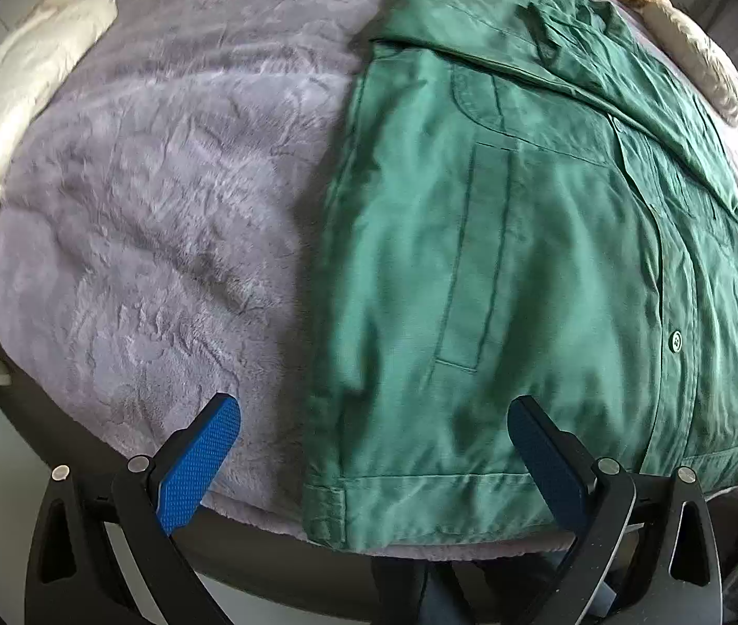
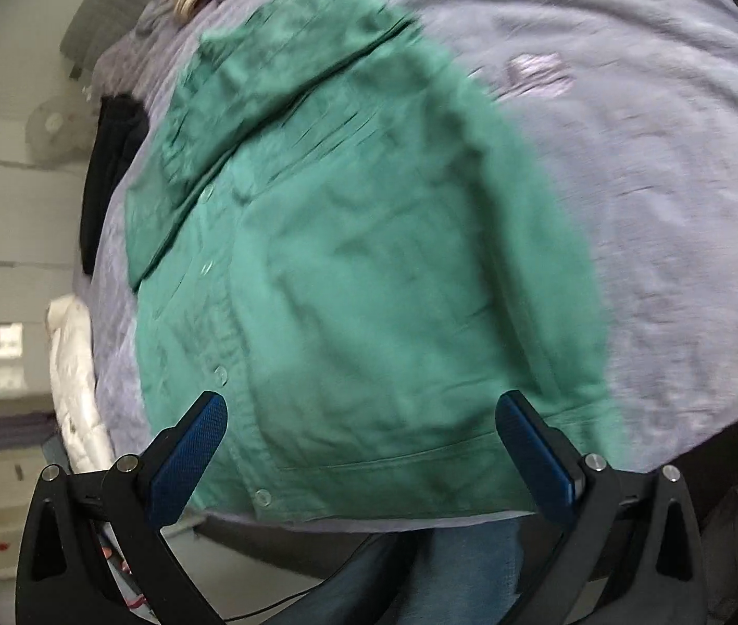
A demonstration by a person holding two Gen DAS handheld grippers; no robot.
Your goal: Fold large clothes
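A green button-up shirt [image 1: 535, 271] lies flat on a grey plush blanket [image 1: 160, 219], its sides folded in, collar far and hem near the front edge. My left gripper [image 1: 374, 416] is open and empty, hovering over the shirt's near left hem corner. In the right wrist view the same shirt [image 2: 358, 260] fills the middle, blurred. My right gripper [image 2: 361, 416] is open and empty above the shirt's near hem.
A white padded garment [image 1: 20, 104] lies along the blanket's left edge; it also shows in the right wrist view [image 2: 74, 385]. A beige cloth [image 1: 691, 47] lies at the far right. A dark garment [image 2: 113, 166] hangs at the far left edge.
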